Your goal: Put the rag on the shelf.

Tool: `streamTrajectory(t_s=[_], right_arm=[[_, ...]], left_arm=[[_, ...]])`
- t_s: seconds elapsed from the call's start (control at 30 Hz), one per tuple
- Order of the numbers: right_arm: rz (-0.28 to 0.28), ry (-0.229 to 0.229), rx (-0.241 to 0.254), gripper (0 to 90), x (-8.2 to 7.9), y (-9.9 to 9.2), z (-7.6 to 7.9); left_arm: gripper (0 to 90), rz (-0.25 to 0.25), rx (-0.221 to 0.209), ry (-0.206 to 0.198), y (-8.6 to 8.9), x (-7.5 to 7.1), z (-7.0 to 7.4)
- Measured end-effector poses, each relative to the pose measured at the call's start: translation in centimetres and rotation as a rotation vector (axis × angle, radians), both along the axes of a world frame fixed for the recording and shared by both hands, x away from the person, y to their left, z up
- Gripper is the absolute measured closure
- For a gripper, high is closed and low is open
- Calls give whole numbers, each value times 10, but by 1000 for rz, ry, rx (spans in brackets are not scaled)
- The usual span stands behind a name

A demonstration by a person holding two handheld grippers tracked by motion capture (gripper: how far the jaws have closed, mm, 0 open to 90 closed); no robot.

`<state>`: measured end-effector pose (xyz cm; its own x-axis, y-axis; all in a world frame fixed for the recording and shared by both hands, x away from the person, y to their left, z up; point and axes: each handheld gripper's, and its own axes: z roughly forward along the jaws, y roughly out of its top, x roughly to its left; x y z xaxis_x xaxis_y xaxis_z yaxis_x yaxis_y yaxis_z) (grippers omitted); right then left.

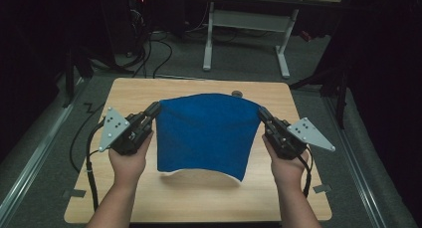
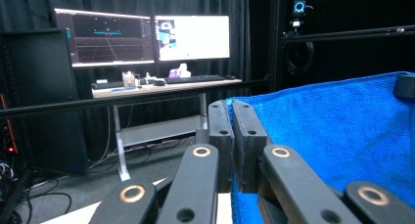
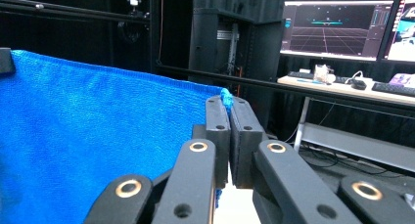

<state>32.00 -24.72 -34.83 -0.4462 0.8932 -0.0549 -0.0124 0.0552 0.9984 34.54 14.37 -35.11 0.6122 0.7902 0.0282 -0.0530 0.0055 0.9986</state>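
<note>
Fuzzy blue cloth (image 1: 204, 133) (terry-like); matt wooden table (image 1: 199, 198).

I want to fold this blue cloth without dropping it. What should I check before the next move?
1. Left gripper clamped on a top corner of the blue terry cloth: ok.
2. Right gripper clamped on the other top corner: ok.
3. Top edge held taut between them: ok.
4. Bottom edge clear of the light wooden table: cannot tell.
5. Small dark round object behind the cloth out of the way: ok.

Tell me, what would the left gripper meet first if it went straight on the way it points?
Probably nothing near: the left gripper, shut on the blue cloth corner, points over the table edge toward a distant desk.
</note>
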Motion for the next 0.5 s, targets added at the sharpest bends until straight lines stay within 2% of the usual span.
streamTrajectory(t_s=[0.23,0.4,0.43,0.47,0.5], right_arm=[[1,16,-7,889,6,0,2],[-6,27,-3,889,16,-3,11],[-10,26,-2,889,18,-4,13],[-14,25,-4,889,20,-4,15],[-14,29,-1,889,23,-4,17]], left_arm=[[882,0,20,23,0,11,4],[882,18,40,38,2,29,14],[882,18,40,38,2,29,14],[882,44,76,19,0,35,17],[882,52,87,17,-1,38,19]])
